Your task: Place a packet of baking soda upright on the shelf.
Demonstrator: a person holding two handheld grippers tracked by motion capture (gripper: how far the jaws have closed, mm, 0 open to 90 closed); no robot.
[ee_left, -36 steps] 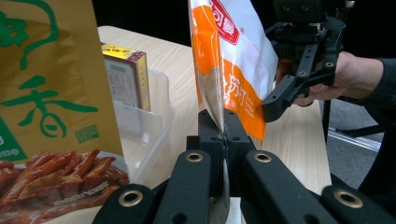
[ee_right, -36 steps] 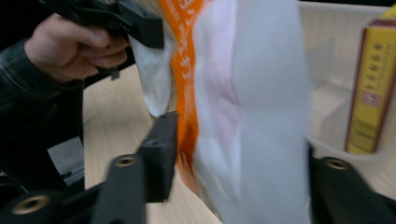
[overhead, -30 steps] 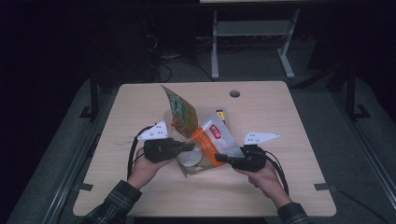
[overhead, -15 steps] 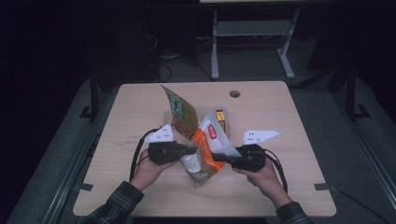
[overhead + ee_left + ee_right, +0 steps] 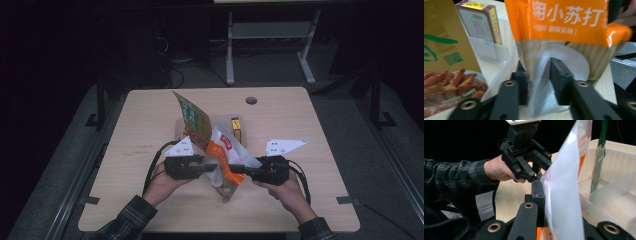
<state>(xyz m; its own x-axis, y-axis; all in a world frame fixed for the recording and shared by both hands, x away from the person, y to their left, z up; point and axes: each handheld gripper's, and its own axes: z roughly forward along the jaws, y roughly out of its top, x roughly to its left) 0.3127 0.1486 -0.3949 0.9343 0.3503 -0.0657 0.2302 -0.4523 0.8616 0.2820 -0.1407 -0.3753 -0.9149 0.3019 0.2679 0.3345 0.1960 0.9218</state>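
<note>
Right gripper (image 5: 544,202) clamped on pouch (image 5: 564,202); left gripper (image 5: 536,173) apparently touching it.

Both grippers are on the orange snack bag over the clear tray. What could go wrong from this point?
1. The left gripper has just been opening, its pads apart around the bag's clear lower edge. The orange bag then hangs from the right gripper, shut on it, and may swing or slip.
2. The tall green packet leans close beside it in the clear tray; a swinging bag could tip it.
</note>
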